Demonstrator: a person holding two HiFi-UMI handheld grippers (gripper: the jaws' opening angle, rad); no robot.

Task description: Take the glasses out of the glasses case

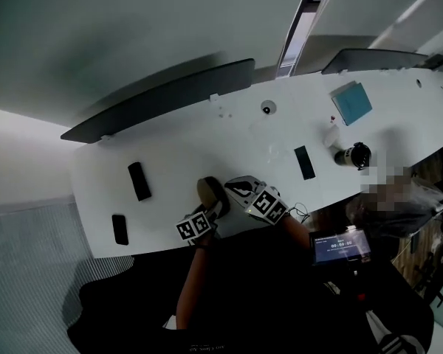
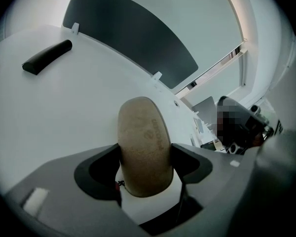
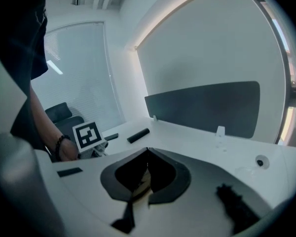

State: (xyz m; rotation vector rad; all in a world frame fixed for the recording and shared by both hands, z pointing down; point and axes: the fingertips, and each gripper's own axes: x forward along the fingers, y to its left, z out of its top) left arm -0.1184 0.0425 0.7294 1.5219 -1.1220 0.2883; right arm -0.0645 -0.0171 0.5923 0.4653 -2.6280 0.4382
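Left gripper (image 2: 145, 151) first: its jaws are clamped on the glasses case (image 2: 143, 132), one pad on each broad tan side, so the case stands on its edge between them. Its long axis runs straight out from the jaws along the line the gripper points, and the far rounded end sticks out free. The case looks shut. No glasses are visible anywhere, so I'd guess they're inside, and I can't tell from here where the seam or hinge sits. The right gripper (image 3: 148, 152) has its jaws pressed together with nothing in them (a sliver of tan shows just under the tips, which I take to be the case). In the head view it sits just beside the case (image 1: 210, 192) on its right, so the right gripper (image 1: 241, 189) is the free one nearest that open end, while the left gripper (image 1: 207, 211) is doing the holding at the table (image 1: 207, 142) edge closest to the person. My read is that the next move depends on getting those closed tips onto the lid edge. Nothing stands between them and the case. Everything else is well apart: two black bars (image 1: 139, 181) off to the left, a phone (image 1: 304, 162) and a teal notebook (image 1: 351, 102) off right, and the dark divider panel (image 1: 159, 98) along the far side.
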